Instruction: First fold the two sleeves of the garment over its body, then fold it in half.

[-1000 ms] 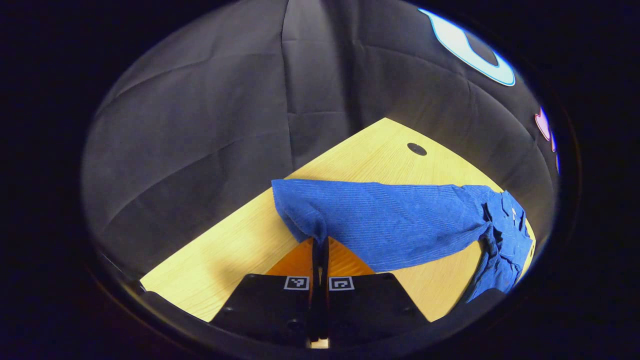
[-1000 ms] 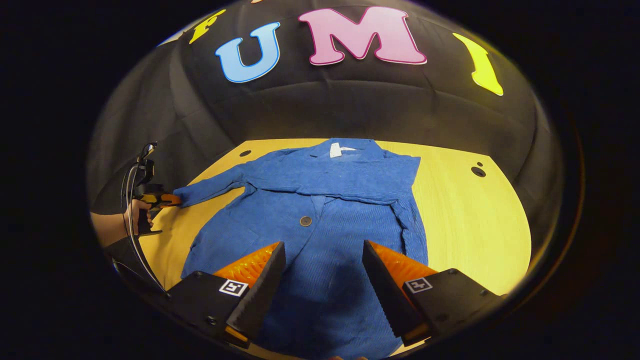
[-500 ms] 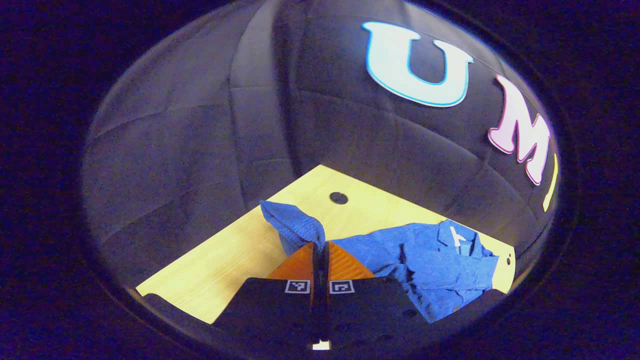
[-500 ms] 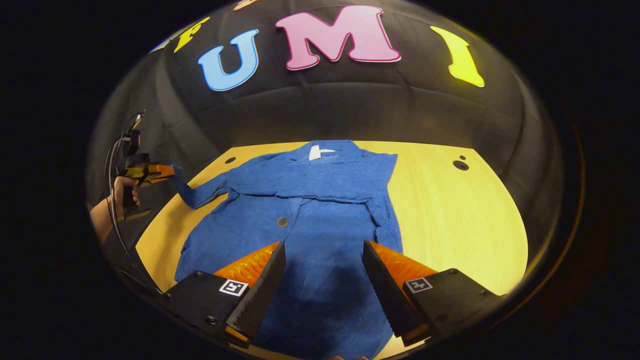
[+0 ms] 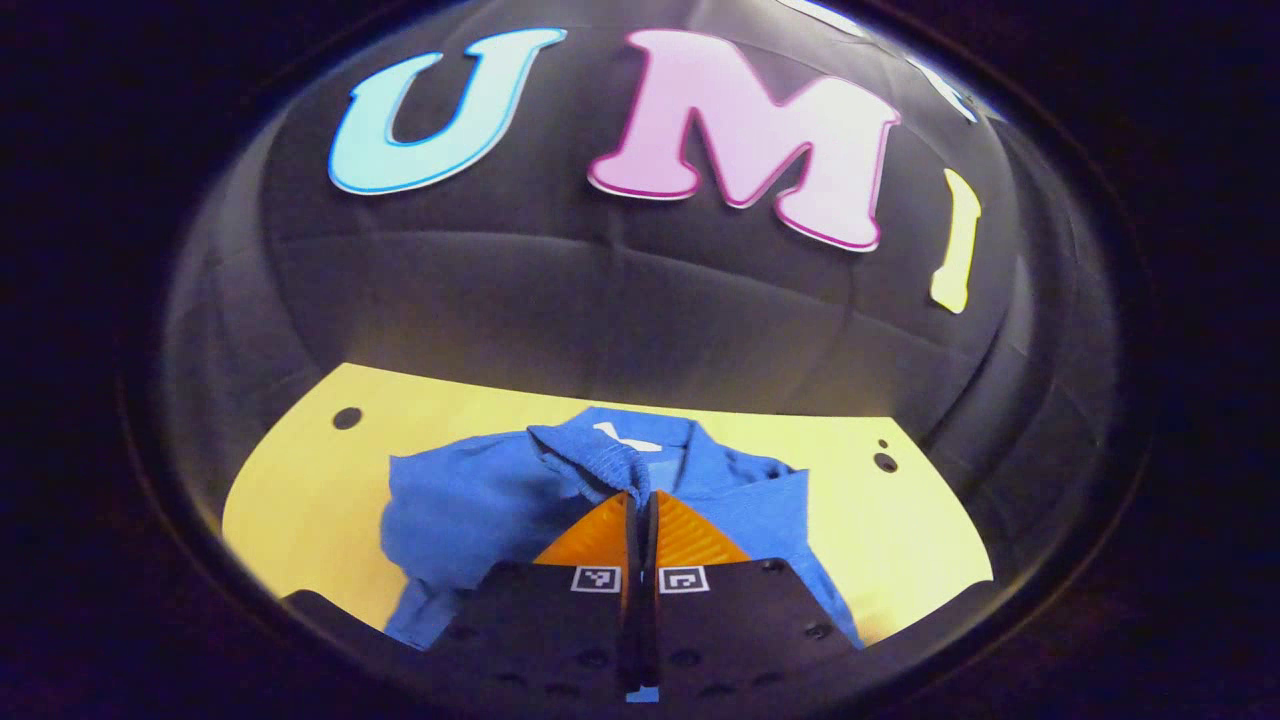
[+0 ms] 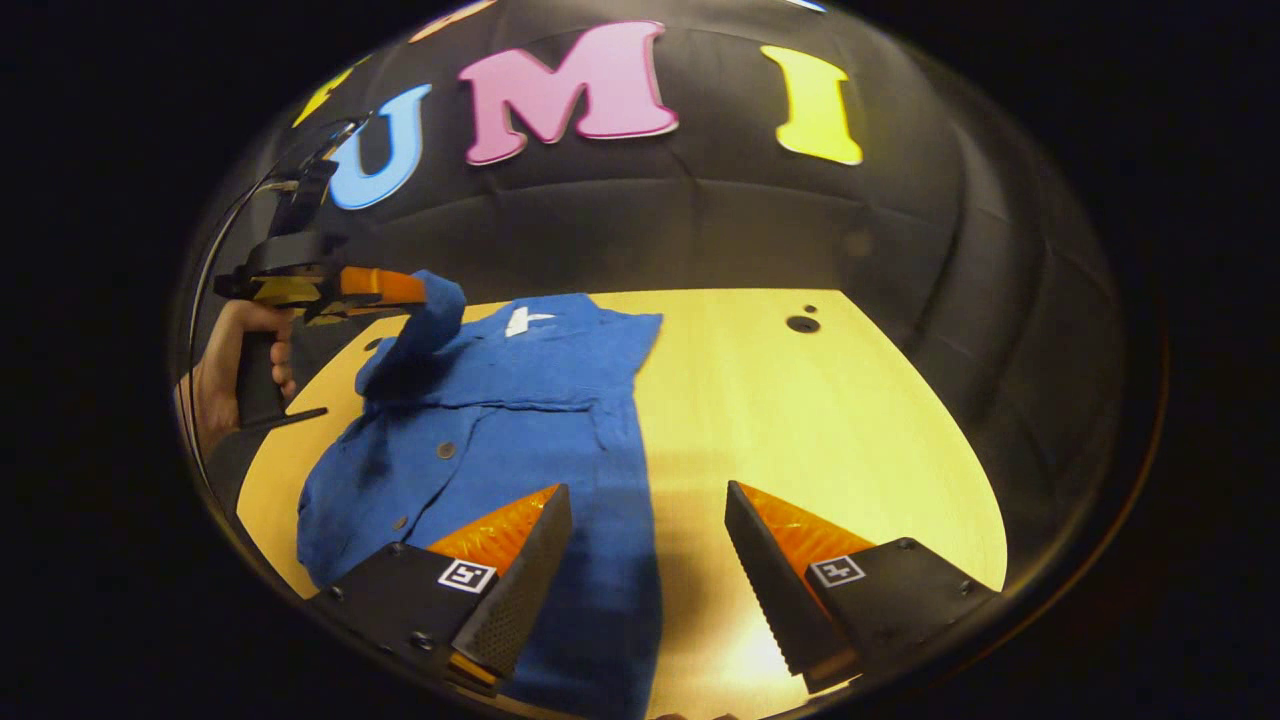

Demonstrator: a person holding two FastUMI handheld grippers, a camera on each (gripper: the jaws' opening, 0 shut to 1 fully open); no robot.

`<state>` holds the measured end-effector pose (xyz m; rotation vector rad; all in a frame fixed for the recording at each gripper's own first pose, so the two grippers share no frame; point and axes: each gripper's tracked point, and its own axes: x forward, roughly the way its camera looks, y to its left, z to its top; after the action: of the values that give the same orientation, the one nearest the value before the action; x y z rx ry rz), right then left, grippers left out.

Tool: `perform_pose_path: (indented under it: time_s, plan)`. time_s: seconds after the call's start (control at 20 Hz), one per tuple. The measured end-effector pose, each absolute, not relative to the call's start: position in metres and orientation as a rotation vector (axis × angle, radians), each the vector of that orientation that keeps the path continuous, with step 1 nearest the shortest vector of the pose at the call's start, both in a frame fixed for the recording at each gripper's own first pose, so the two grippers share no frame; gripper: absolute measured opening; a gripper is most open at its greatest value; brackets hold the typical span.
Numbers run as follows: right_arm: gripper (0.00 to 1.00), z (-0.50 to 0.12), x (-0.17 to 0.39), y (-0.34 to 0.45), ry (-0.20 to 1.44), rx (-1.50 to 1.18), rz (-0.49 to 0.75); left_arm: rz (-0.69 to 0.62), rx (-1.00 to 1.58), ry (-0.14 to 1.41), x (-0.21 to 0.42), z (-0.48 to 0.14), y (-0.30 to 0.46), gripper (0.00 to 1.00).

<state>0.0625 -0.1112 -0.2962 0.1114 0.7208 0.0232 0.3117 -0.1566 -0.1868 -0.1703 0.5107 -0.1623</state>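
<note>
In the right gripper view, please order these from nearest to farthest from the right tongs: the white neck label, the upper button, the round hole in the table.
1. The upper button, on the garment front, left of the right tongs.
2 and 3. The white neck label at the collar, far left, and the round hole in the table, far right: too close to call.

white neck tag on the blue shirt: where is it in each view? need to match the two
Left gripper view: the small white neck tag sits at centre, just above the shut tongs.
Right gripper view: the tag sits upper left of centre, at the collar.
Shared landmark: the dark round hole in the yellow wooden table, right of the collar.
</note>
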Motion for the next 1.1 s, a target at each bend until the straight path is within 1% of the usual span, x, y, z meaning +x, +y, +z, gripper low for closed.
perform_pose_path:
  time_s: [0.1,0.15,0.3,0.35,0.45,0.55,0.7,0.8,0.85,0.9,1.0,1.1]
  plan:
    - [0.98,-0.296,0.058,-0.131,0.707,0.084,-0.019,-0.209,-0.134,0.536,0.318,-0.197,-0.198,0.0]
    - [0.98,-0.294,0.057,-0.138,0.698,0.06,-0.035,-0.233,-0.133,0.56,0.318,-0.205,-0.215,0.02]
    - [0.98,-0.293,0.048,-0.156,0.704,0.072,-0.066,-0.249,-0.178,0.589,0.319,-0.219,-0.239,0.88]
    - [0.98,-0.296,0.047,-0.154,0.714,0.093,-0.071,-0.25,-0.197,0.594,0.317,-0.222,-0.24,0.84]
    - [0.98,-0.3,0.038,-0.141,0.736,0.105,-0.055,-0.249,-0.218,0.592,0.304,-0.221,-0.227,0.82]
    - [0.98,-0.307,0.016,-0.12,0.769,0.084,-0.01,-0.224,-0.213,0.589,0.262,-0.226,-0.189,0.84]
    - [0.99,-0.323,-0.008,-0.103,0.841,0.099,0.021,-0.197,-0.173,0.656,0.178,-0.247,-0.129,0.84]
    - [1.0,-0.333,-0.021,-0.103,0.889,0.123,0.003,-0.116,-0.101,0.75,0.114,-0.27,-0.072,0.84]
    - [0.93,-0.336,-0.027,-0.102,0.914,0.143,-0.002,-0.061,-0.066,0.81,0.082,-0.281,-0.043,0.84]
    - [0.99,-0.341,-0.035,-0.101,0.946,0.155,-0.016,-0.011,-0.043,0.866,0.051,-0.291,-0.015,0.84]
    - [0.99,-0.349,-0.053,-0.103,1.008,0.155,-0.046,0.045,-0.044,0.95,0.002,-0.303,0.017,0.84]
    - [0.99,-0.363,-0.06,-0.1,1.06,0.177,-0.058,0.078,-0.064,1.006,-0.028,-0.315,0.038,0.84]
